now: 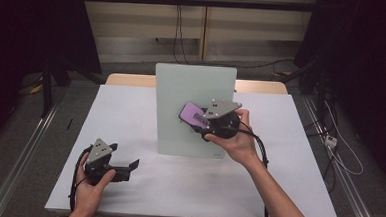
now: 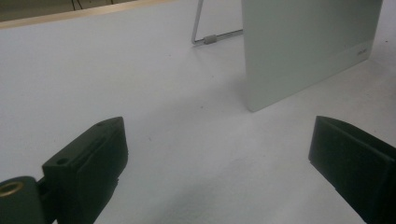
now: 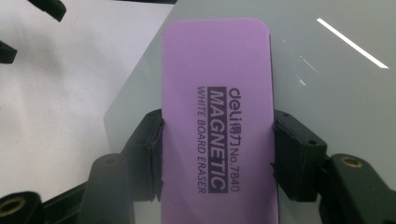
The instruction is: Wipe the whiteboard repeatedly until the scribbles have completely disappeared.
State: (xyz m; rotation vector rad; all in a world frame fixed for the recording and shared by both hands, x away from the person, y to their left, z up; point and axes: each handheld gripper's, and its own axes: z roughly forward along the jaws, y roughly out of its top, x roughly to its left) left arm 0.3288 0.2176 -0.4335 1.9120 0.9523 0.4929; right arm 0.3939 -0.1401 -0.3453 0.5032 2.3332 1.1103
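A pale glass whiteboard (image 1: 182, 88) stands upright on the white table (image 1: 130, 115), propped by a metal stand (image 2: 205, 38). My right gripper (image 1: 200, 120) is shut on a purple magnetic whiteboard eraser (image 1: 193, 114) and holds it flat against the board's face. In the right gripper view the eraser (image 3: 217, 107) sits between both jaws, its black label readable, with the board (image 3: 336, 93) behind it. My left gripper (image 1: 130, 166) rests low near the table's front left, jaws wide apart and nothing between them. The board's lower corner (image 2: 299, 56) shows ahead of it.
The table's front edge (image 1: 190, 216) lies close to both forearms. Cables (image 1: 330, 130) and dark stands (image 1: 47, 81) line the floor on either side. A wooden strip (image 1: 262, 86) runs along the table's far edge behind the board.
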